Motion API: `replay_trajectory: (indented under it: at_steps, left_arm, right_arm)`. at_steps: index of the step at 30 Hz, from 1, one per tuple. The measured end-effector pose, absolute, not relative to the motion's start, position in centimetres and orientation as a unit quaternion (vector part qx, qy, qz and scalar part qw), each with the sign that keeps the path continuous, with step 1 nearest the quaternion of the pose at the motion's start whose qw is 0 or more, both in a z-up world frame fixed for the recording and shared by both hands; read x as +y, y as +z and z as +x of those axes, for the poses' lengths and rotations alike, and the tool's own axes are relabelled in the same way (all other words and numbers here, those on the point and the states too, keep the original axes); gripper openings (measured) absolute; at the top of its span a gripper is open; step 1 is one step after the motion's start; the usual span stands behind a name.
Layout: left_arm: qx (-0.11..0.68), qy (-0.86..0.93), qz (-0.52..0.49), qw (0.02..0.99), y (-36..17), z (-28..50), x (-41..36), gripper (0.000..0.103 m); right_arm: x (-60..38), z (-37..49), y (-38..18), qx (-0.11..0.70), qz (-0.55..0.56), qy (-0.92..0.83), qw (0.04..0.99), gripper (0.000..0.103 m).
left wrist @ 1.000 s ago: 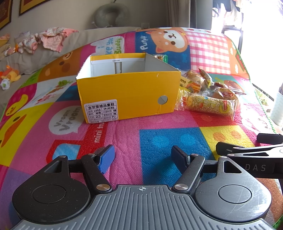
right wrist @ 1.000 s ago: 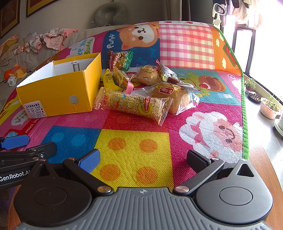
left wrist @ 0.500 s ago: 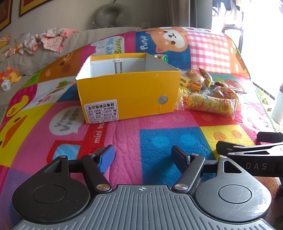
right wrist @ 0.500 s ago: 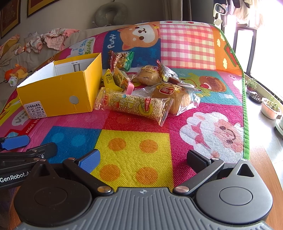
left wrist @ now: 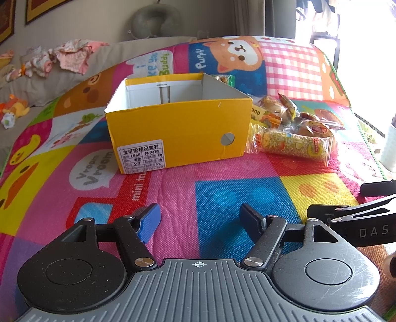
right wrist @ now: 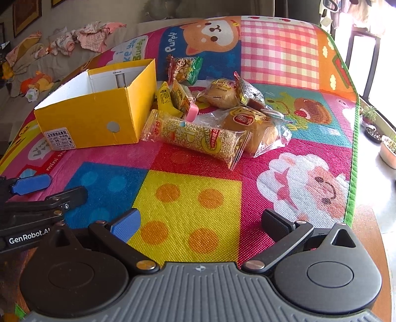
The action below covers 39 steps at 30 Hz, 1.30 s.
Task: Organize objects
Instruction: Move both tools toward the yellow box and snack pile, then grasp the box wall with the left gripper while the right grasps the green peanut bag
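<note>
Yellow box (right wrist: pixel 94 119) sits beside snack packets (right wrist: pixel 198 136); left tool (left wrist: pixel 200 218) and right tool (right wrist: pixel 200 223) gape wide, empty.

A home living room — a child's cartoon play mat (right wrist: pixel 284 49) covers the surface, baby clothes (left wrist: pixel 66 55) and plush toys (right wrist: pixel 37 83) lie on a sofa, framed pictures (left wrist: pixel 44 10) hang above — potted plants (right wrist: pixel 388 148) by the window.
</note>
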State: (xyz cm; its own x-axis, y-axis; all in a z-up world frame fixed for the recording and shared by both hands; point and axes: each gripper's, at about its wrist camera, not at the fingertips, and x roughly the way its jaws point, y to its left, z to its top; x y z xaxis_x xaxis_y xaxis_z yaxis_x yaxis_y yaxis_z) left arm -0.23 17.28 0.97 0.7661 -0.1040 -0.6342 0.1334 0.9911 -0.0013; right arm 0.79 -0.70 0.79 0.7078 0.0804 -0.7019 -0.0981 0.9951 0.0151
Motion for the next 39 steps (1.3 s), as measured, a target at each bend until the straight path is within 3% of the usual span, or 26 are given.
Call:
replay_trajectory:
  at_steps: [11,14,20,24,29,39]
  left_arm:
    - [0.334,-0.063,0.017,0.940,0.9,-0.4,17.4,0.077]
    - [0.335,-0.060,0.013,0.940,1.7,-0.7,17.8,0.070]
    - [0.269,-0.063,0.001,0.961,8.7,0.0,21.0,0.070]
    - [0.319,-0.051,-0.024,0.946,12.1,5.3,24.0,0.069]
    - [0.411,-0.042,-0.060,0.909,10.5,10.6,26.4,0.068]
    - [0.427,-0.052,-0.065,0.900,6.6,15.2,27.0,0.067]
  right_arm:
    - [-0.7,1.3,1.1,0.400,-0.018,0.047,0.915,0.103]
    - [-1.0,0.9,1.1,0.395,-0.020,0.060,0.917,0.103]
    - [-2.5,-0.8,5.5,0.337,-0.003,0.083,0.938,0.103]
    - [-3.1,-1.7,10.2,0.283,-0.009,0.098,0.954,0.103]
    - [-3.3,-0.7,13.5,0.271,0.005,0.115,0.956,0.103]
    - [-6.0,5.7,17.4,0.310,0.050,0.067,0.947,0.103]
